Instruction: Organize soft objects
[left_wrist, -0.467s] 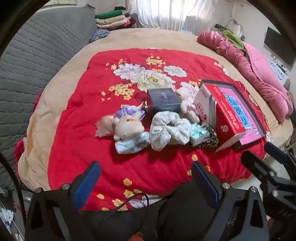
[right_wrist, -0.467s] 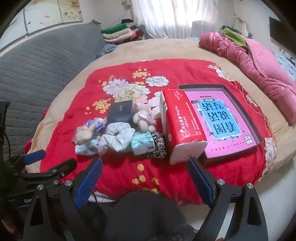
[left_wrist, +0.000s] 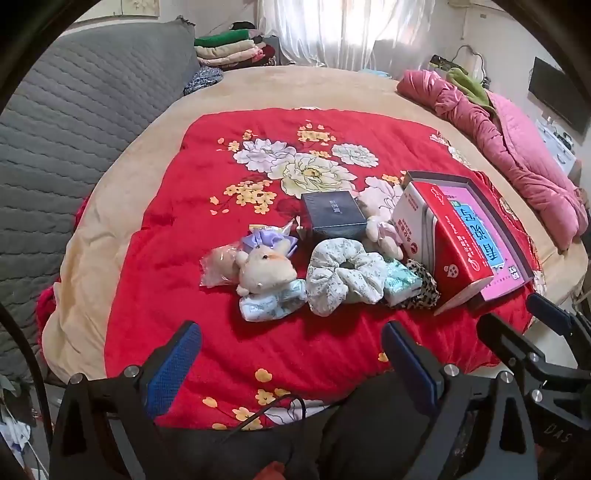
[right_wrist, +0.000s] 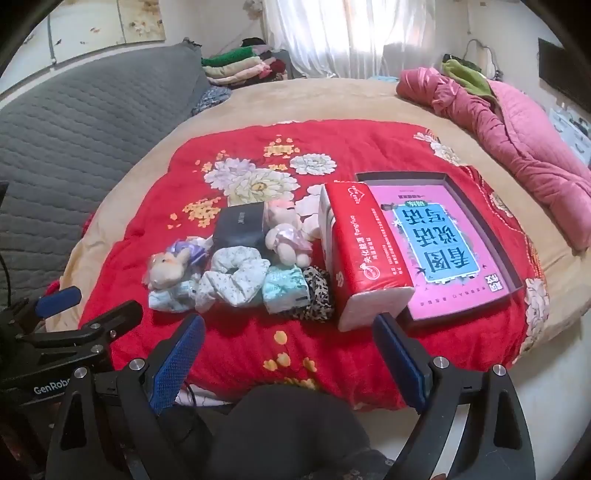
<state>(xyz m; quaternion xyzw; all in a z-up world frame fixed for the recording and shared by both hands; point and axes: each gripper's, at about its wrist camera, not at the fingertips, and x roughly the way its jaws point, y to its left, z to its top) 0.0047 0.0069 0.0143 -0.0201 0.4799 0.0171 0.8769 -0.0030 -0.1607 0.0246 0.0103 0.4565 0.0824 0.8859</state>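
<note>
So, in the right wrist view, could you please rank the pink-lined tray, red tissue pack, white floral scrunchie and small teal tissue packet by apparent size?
Largest to smallest:
1. pink-lined tray
2. red tissue pack
3. white floral scrunchie
4. small teal tissue packet
All sit at similar distance, so the order seems reliable.

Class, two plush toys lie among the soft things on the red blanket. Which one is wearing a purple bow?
The cream plush toy at the left end of the pile, beside the floral scrunchie. The other plush toy, against the red tissue pack, shows pink, not purple.

Left wrist view: near bed edge, facing across red blanket (left_wrist: 166, 280).
Right wrist view: beside it, further right.
Shared: toy pile, pink box (right_wrist: 443, 243).
</note>
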